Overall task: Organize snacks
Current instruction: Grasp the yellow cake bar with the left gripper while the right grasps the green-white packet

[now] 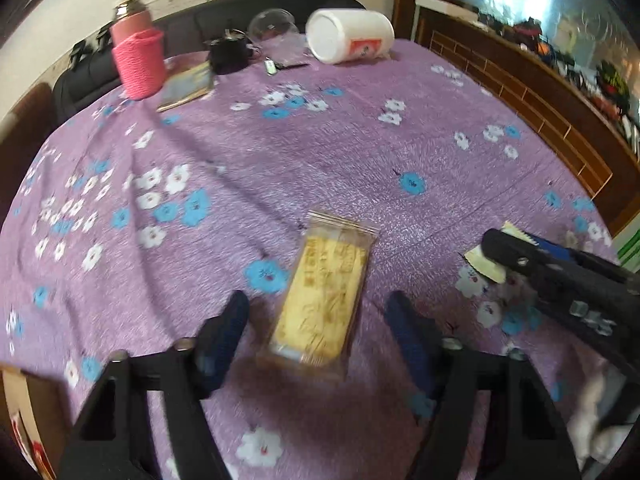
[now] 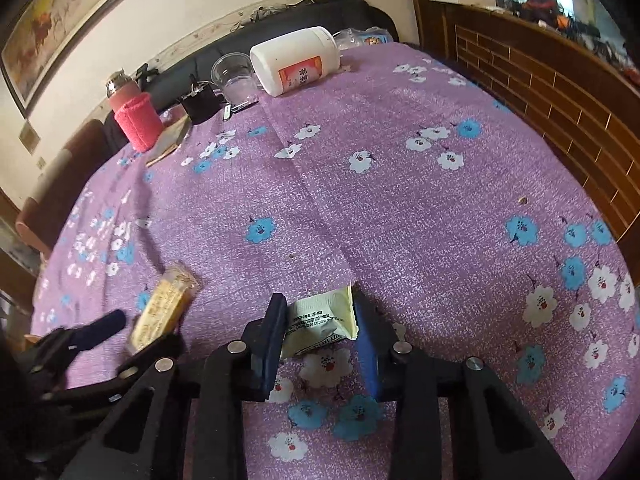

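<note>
You are working both claws low over two snack packets on the worktop [image 1: 360, 168].
Your left claw [image 1: 318, 322] is hanging wide apart, straddling the yellow biscuit packet [image 1: 320, 300], its print too blurred to read; your right claw [image 2: 320, 320] is bracketing the pale green packet [image 2: 320, 322], grip uncertain, its small print illegible.

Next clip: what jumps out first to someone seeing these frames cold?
The purple flowered tablecloth fills both views. Near its front edge, the left gripper stands open around a yellow snack bar, while the right gripper holds a pale green packet between its fingers. At the far edge lie a tipped white jar and a pink-sleeved bottle.
</note>
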The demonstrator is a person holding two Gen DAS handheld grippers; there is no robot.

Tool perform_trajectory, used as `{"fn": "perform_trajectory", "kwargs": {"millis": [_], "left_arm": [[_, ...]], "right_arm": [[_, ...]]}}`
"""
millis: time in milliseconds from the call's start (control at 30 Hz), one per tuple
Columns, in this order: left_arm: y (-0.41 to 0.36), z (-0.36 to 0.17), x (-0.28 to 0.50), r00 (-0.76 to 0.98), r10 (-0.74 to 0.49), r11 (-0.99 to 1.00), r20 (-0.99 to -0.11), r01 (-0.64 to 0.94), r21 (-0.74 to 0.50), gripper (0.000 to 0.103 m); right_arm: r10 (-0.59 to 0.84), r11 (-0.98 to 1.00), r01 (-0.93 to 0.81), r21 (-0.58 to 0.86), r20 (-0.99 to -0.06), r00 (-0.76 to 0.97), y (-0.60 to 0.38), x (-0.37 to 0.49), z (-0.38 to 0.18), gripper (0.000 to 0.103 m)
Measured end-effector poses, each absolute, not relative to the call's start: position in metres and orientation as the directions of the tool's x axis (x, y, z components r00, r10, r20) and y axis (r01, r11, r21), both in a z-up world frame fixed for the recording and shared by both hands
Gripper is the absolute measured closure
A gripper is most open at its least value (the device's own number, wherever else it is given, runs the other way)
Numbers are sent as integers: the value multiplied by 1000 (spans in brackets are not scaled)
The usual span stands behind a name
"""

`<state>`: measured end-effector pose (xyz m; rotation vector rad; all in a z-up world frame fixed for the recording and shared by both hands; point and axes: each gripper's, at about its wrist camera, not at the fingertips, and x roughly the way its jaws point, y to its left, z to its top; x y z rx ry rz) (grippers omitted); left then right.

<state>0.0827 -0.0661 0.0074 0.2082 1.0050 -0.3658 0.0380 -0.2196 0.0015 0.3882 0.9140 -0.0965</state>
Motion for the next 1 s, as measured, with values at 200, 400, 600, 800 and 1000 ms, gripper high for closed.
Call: {"fn": "perform_trajectory", "kwargs": {"millis": [200,400,600,800,1000], "left_arm": [[-74,10,77,537,-182,909,-824,412,68,71],[-54,21,61,547,-234,921,-804,390,-3,71],[-19,47,27,566,-309,924,-765,369,-100,71],[21,64,-15,574,-385,916,-723,330,-226,71],[49,68,-42,585,-410,911,-700,295,-287,71]], "right_arm": [[118,920,226,321,-775,620,-219,36,4,71],[135,914,211,347,-750,648,-219,31,10,75],[149,910,198,365,-732,664,-220,27,15,77],[195,840,276,467,-735,649,-242,23,1,54],[162,882,247,401,-749,642,-224,26,0,38]]}}
